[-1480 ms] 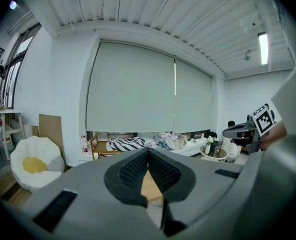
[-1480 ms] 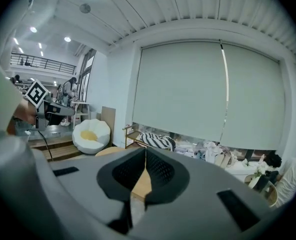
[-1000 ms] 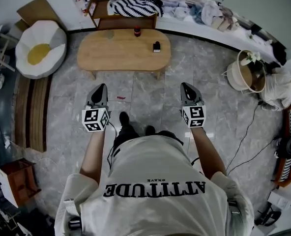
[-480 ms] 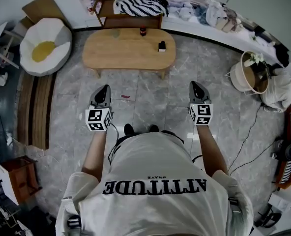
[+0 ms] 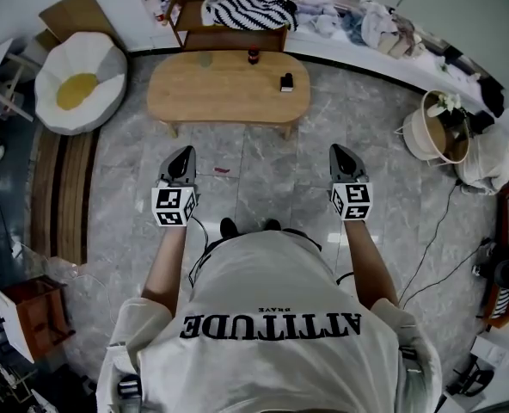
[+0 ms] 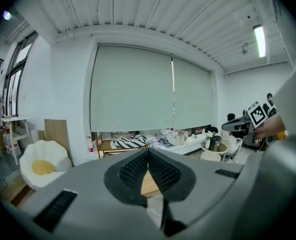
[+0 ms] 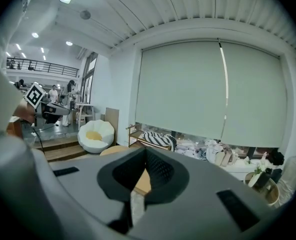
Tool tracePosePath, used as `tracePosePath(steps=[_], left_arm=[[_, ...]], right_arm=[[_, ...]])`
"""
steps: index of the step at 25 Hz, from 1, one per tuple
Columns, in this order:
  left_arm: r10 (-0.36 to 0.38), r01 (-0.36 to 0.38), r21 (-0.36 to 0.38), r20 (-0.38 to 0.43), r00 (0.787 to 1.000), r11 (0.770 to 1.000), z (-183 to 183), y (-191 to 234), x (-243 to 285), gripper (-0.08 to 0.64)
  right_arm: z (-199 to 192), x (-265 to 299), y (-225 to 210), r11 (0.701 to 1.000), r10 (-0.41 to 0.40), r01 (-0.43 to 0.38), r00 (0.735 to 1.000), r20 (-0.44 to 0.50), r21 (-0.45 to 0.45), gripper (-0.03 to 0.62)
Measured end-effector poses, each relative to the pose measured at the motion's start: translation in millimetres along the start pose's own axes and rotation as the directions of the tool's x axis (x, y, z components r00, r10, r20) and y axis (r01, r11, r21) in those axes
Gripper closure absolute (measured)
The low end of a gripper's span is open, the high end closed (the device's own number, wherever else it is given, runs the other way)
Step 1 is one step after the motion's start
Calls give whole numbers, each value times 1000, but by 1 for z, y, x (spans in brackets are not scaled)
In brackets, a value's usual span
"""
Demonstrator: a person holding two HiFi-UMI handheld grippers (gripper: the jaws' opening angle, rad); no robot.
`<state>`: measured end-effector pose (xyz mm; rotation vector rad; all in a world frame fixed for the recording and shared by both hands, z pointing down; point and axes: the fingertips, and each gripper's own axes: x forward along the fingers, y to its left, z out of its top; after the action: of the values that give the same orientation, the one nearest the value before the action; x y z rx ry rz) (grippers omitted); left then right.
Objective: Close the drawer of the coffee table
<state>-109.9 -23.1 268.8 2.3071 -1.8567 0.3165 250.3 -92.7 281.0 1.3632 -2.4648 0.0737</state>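
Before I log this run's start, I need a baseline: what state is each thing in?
left claw: shut, empty.
right claw: shut, empty.
coffee table: standing; no drawer shows from above, so open or shut can't be told.
bottle: upright at the table's far edge.

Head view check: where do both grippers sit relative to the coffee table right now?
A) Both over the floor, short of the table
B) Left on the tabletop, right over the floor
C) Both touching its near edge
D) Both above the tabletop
A: the left gripper and right gripper both hang over the grey floor, with a strip of bare tile between their tips and the near edge of the coffee table.
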Motion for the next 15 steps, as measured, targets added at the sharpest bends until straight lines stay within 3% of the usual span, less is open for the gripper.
tracePosePath(steps=[15], left_arm=[[5, -4, -47, 22, 1000, 999, 3, 15, -3, 538]], right_arm=[[6, -10, 3, 999, -33, 33, 999, 6, -15, 574]])
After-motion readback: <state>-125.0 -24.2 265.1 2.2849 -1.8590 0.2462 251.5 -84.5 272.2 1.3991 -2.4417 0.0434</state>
